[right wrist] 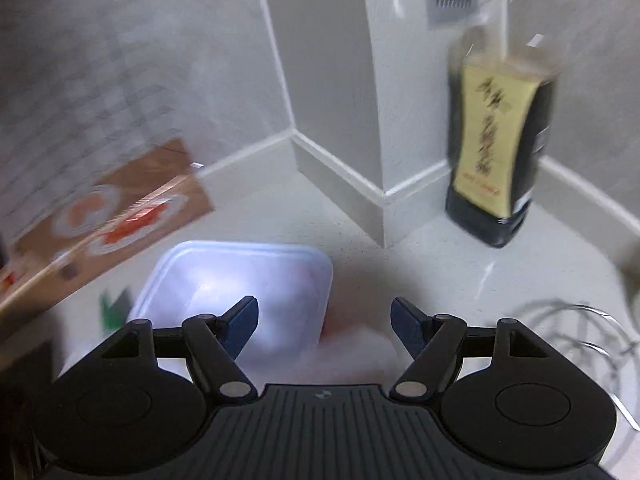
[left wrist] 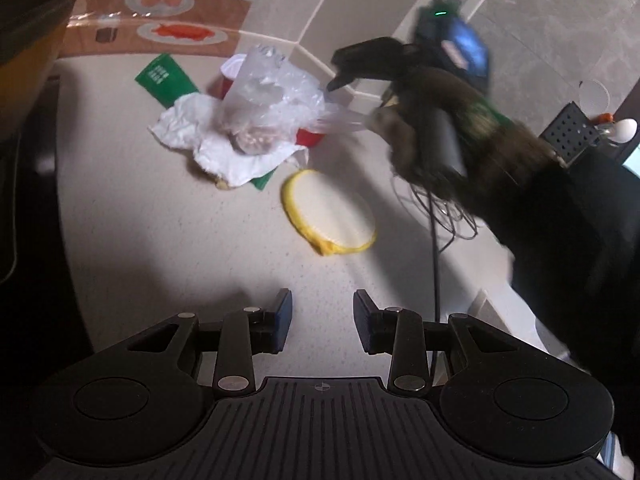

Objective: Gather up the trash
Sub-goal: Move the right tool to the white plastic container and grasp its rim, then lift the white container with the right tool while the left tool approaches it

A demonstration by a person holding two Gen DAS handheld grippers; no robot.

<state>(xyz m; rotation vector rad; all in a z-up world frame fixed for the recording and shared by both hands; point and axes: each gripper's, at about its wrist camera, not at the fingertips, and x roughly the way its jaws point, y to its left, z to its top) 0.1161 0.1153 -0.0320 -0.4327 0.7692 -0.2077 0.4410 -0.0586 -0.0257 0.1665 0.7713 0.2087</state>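
Note:
A pile of trash lies on the pale counter: a clear plastic bag (left wrist: 272,96) with food in it, crumpled white paper (left wrist: 224,148), a green wrapper (left wrist: 166,80) and a red cup (left wrist: 310,136). A yellow-rimmed round peel (left wrist: 328,212) lies nearer. My left gripper (left wrist: 322,326) is open and empty, well short of the pile. My right gripper (left wrist: 340,76) shows in the left wrist view, hovering at the bag's right side. In the right wrist view my right gripper (right wrist: 324,328) is open over a blurred white plastic lid or bag (right wrist: 240,280).
A dark sauce bottle (right wrist: 500,140) with a yellow label stands by the wall corner. A picture mat with plates (left wrist: 168,20) leans at the back wall. Thin wire loops (right wrist: 576,332) lie at the right. A black perforated rack (left wrist: 572,132) stands beyond the counter.

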